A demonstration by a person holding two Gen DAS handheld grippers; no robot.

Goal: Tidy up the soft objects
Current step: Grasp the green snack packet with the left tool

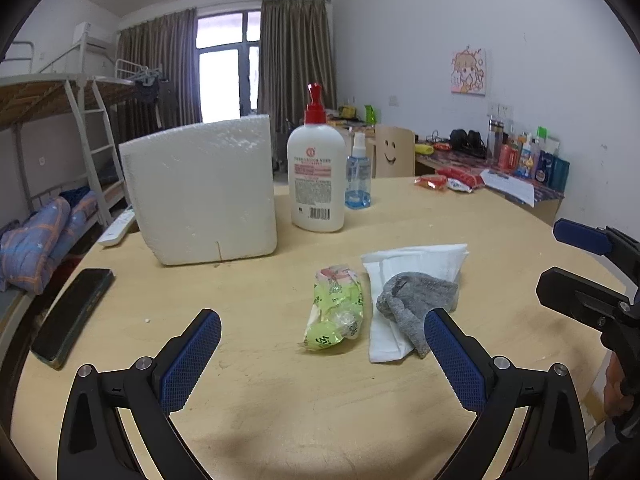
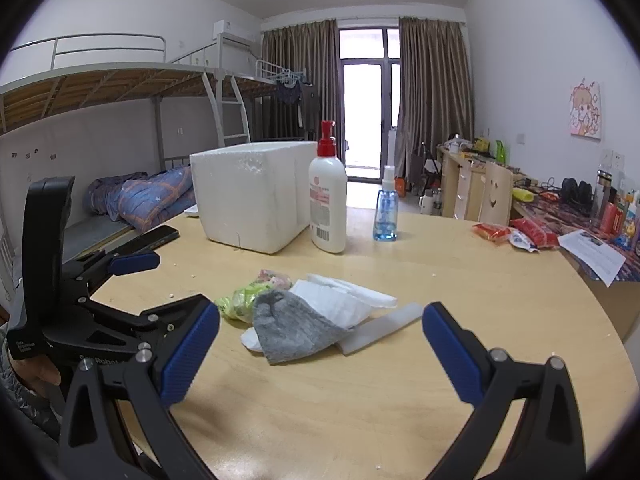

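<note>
We're hovering both grippers wide open and empty, left gripper just behind the crumpled green plastic packet, right gripper just behind the grey knit sock lying on the folded white cloth on the round wooden table.

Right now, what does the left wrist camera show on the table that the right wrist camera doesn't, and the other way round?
Only the left wrist view shows the white remote lying left of the foam box.

Only the right wrist view shows the pale flat strip lying by the white cloth, and the foam box's open top.

Both show the grey sock lying on the white cloth, the green packet beside them, the lotion bottle, the spray bottle, the phone, and both tongs open.
</note>
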